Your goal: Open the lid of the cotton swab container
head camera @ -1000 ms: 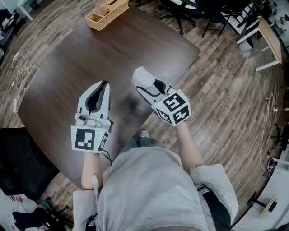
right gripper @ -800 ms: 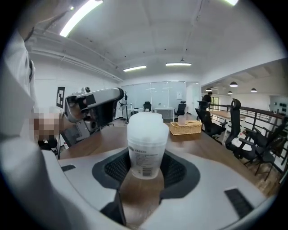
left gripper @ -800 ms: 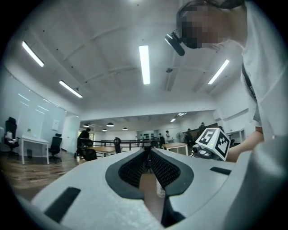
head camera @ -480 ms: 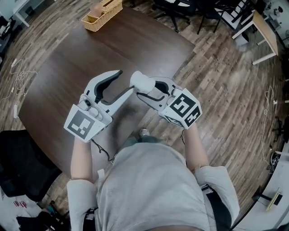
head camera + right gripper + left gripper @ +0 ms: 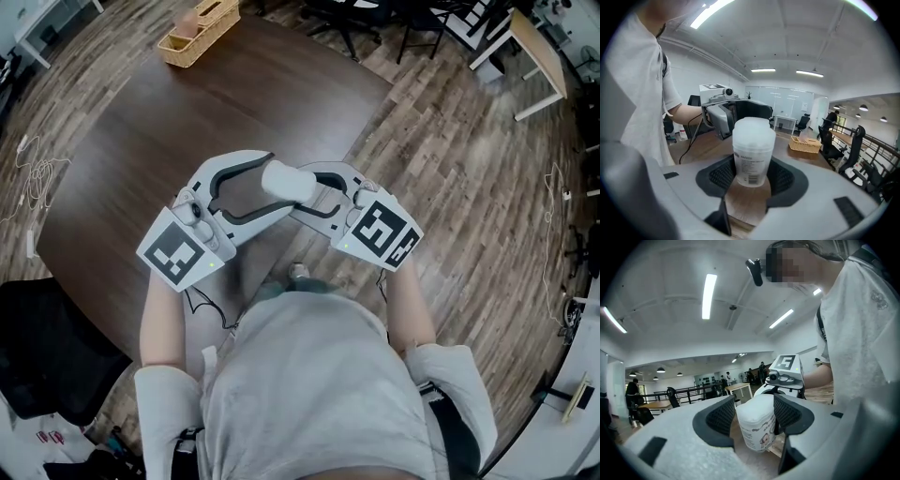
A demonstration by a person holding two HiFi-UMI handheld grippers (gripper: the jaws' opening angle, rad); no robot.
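The cotton swab container [image 5: 284,180] is a white frosted cylinder with a printed label, held in the air over the dark table's near edge. My right gripper [image 5: 300,190] is shut on its lower body; in the right gripper view the container [image 5: 752,150] stands upright between the black pads [image 5: 723,174]. My left gripper [image 5: 277,178] comes from the left, its jaws opening wide around the container's lid end. In the left gripper view the container [image 5: 759,425] sits between the pads [image 5: 723,417], with a slim gap on the left side.
The brown table [image 5: 141,122] spreads away from me, with a wicker basket [image 5: 197,30] at its far end. Wood floor lies to the right, with office chairs and a light desk [image 5: 536,56] beyond. The person's torso fills the lower middle.
The left gripper, shut and pointing away a second ago, has swung right to the container and spread its jaws around its end. The right gripper kept its hold and tilted slightly leftward.
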